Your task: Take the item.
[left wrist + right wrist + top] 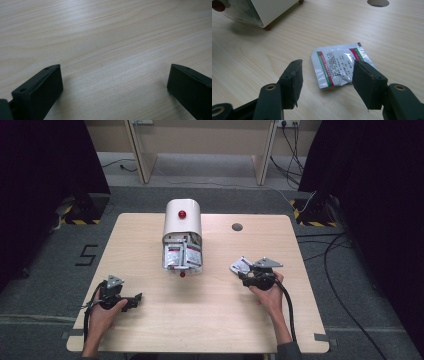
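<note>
Right gripper [325, 82] stands with its jaws spread over a white sachet [339, 65] that lies flat on the bench [262, 57]. In the right gripper view the sachet's near edge sits between the two black jaws, and neither pad presses on it; the right-hand jaw overlaps its lower corner in the picture, though whether it touches there I cannot tell. The sachet bears red and green stripes along two sides and dark print across its middle, too small to read, and its foil catches the light.

From the high view the same sachet [240, 265] lies on the right part of the bench, just ahead of the right gripper [246, 273], which a hand [270, 292] holds from below, with a black cable trailing back along the forearm.

Beyond the sachet, toward the middle of the bench, stands a white container [182, 227] with a rounded top and a red knob [182, 214]. Its front is open and packed with more sachets [181, 255] of the same kind. In the right gripper view a corner of this container [272, 10] shows at the upper left, resting on small reddish feet.

A round hole [237, 226] is set in the bench top behind the sachet, well apart from it.

Left gripper [134, 301] rests at the near left of the bench, held in the other hand [105, 312]. Its jaws are spread wide, with bare wood [112, 62] between them.
</note>
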Demonstrator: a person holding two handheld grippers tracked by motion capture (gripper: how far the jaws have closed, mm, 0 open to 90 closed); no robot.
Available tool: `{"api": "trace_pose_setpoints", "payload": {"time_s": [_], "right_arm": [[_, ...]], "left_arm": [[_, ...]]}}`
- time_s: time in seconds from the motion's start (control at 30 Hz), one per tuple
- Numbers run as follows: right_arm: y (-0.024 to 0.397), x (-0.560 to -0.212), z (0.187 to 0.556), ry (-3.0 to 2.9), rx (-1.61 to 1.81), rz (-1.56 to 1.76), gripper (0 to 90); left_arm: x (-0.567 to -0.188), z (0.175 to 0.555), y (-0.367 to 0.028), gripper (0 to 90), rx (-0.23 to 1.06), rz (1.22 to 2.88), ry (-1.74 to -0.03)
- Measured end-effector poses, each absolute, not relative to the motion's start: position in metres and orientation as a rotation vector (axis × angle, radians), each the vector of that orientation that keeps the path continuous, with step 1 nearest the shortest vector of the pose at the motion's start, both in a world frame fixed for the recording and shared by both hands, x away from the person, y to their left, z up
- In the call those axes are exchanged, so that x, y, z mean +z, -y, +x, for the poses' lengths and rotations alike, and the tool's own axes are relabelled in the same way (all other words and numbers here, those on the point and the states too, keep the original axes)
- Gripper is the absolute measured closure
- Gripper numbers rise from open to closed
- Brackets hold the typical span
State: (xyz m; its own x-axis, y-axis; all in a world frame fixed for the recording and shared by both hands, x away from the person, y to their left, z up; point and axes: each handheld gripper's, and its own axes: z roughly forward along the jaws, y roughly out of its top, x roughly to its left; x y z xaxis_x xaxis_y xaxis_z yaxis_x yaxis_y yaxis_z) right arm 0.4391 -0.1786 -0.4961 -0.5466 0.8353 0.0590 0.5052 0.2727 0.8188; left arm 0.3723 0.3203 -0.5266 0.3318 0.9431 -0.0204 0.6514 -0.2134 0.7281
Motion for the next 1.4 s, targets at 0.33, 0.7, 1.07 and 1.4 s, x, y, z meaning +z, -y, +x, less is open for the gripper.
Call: {"api": "trace_pose_setpoints", "payload": {"time_s": [0.33, 0.7, 1.07, 1.4], "right_arm": [[0.183, -0.486, 0.429, -2.141, 1.201, 1.214, 39.1], [0.186, -0.479, 0.416, -2.145, 1.208, 1.211, 35.2], [0.185, -0.480, 0.404, -2.160, 1.200, 1.209, 33.1], [0.195, -0.483, 0.388, -2.164, 1.189, 1.233, 30.0]], "left_arm": [[-0.527, 0.372, -0.320, 0.0, 0.580, 1.954, -1.397], [-0.527, 0.372, -0.320, 0.0, 0.580, 1.954, -1.397], [-0.527, 0.372, -0.320, 0.0, 0.580, 1.954, -1.397], [-0.527, 0.372, -0.320, 0.0, 0.580, 1.954, -1.397]]}}
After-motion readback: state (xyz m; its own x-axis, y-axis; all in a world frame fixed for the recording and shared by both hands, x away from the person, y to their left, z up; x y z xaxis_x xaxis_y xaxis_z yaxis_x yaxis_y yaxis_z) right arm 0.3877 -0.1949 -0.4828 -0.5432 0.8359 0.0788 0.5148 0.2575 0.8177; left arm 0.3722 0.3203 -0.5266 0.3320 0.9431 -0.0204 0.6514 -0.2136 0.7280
